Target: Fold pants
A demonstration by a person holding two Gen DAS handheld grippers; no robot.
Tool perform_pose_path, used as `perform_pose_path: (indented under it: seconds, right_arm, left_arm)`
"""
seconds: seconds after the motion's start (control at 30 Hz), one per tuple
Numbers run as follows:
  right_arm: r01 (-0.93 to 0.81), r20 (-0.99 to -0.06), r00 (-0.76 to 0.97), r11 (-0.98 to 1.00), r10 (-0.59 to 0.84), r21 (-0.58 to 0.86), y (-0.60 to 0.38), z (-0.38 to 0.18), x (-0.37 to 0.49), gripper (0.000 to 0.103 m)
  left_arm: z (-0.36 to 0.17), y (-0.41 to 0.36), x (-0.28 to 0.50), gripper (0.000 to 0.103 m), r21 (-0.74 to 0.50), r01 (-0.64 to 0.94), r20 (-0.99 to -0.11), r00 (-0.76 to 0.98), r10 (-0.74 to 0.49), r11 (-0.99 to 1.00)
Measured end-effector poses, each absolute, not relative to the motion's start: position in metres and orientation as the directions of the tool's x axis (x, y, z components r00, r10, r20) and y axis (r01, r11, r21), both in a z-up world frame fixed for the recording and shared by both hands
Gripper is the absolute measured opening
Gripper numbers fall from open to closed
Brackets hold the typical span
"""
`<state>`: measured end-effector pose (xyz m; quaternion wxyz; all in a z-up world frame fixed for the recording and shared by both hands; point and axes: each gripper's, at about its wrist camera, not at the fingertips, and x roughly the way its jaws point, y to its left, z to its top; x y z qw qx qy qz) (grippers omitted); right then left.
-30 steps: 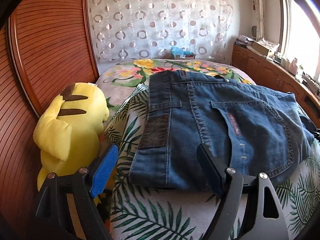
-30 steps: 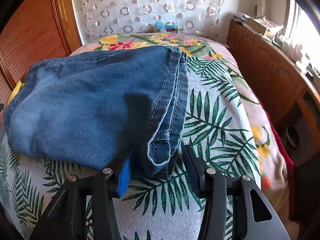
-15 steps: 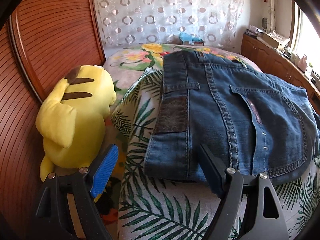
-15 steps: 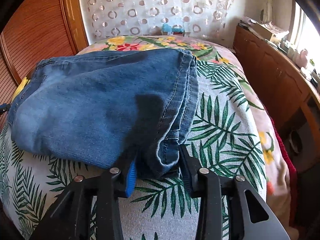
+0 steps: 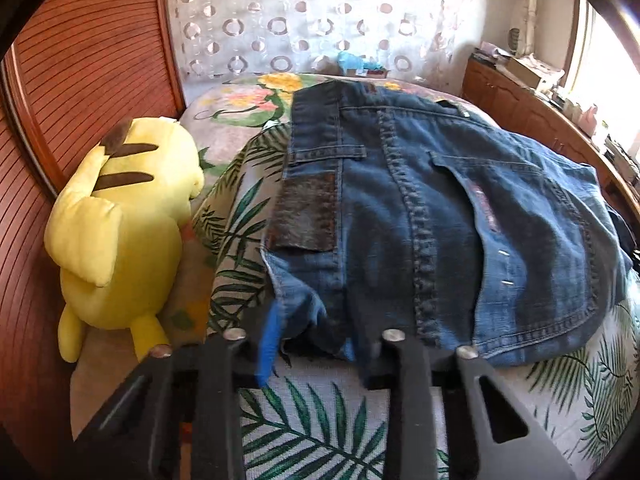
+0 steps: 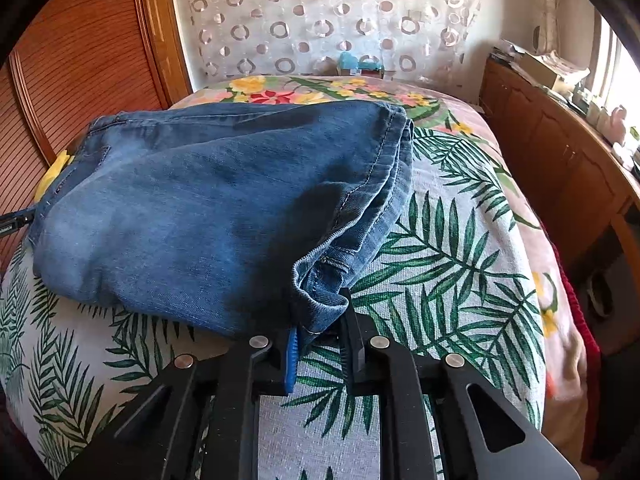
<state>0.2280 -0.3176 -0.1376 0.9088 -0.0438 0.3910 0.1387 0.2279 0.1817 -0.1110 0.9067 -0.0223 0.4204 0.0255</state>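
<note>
We find the pants (image 5: 420,216) lying folded on the bed (image 5: 320,412), across its palm-leaf cover. Our left gripper (image 5: 316,344) pinches the near corner at the waistband end; the denim bunches between its fingers, and the blue pad is motion-blurred. Our right gripper (image 6: 320,340) pinches the near corner of the stacked hems, with the cloth puckered between the blue pad and the black finger.

Edges and open room:
- The near fold edge of the pants (image 6: 200,220) runs between the two grippers, set back from the near edge of the bed (image 6: 460,280)
- Bare cover shows in front of that edge in both views
- To the right of the hem stack, the right wrist view shows a broad strip of bare cover up to the bed edge
- Beyond the pants, flowered cover extends to the curtain (image 6: 340,12)

View differences:
- The left wrist view alone shows the back pocket, the brown waistband patch and the yellow plush toy (image 5: 120,224), which lies just beside the bed against the wooden wall panel (image 5: 80,80)
- The right wrist view alone shows the hem stack and the wooden cabinet (image 6: 560,168) along the right side of the bed
</note>
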Motion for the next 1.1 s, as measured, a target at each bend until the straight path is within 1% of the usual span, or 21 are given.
perform_pose_path:
  seconds: [0.1,0.17,0.3,0.5,0.7,0.9,1.1]
  right_arm:
    - [-0.270,-0.688,0.691,0.962,0.222,0.039,-0.322,-0.132,0.223,0.015]
    - [-0.252,-0.645,0.734,0.967,0.212,0.031,-0.326,-0.124,0.215,0.014]
    - [-0.242,-0.602,0.772,0.970,0.205,0.021,-0.332,-0.109,0.204,0.014]
    - [-0.236,-0.551,0.813,0.972,0.188,-0.018,-0.333,-0.086,0.190,0.014]
    - [-0.228,-0.504,0.845,0.973,0.178,-0.038,-0.341,-0.067,0.161,0.014]
    - [-0.227,-0.499,0.849,0.973,0.176,-0.043,-0.357,-0.069,0.114,0.014]
    - [-0.220,-0.510,0.841,0.975,0.179,-0.021,-0.378,-0.074,0.064,0.014]
  left_arm:
    - [-0.105,0.178,0.224,0.015,0.003,-0.051,-0.751,0.659,0.036,0.999]
    - [-0.096,0.178,0.220,0.014,-0.010,-0.052,-0.734,0.679,0.028,0.999]
    - [-0.071,0.177,0.207,0.013,-0.023,-0.052,-0.685,0.728,0.022,0.998]
    - [-0.038,0.165,0.187,0.012,-0.005,-0.046,-0.615,0.788,0.033,0.999]
    - [-0.023,0.167,0.163,0.012,-0.008,-0.037,-0.585,0.810,0.025,0.999]
    - [-0.021,0.157,0.113,0.011,-0.025,-0.009,-0.574,0.819,-0.007,1.000]
    - [-0.038,0.142,0.059,0.011,-0.057,0.018,-0.588,0.808,-0.048,0.998]
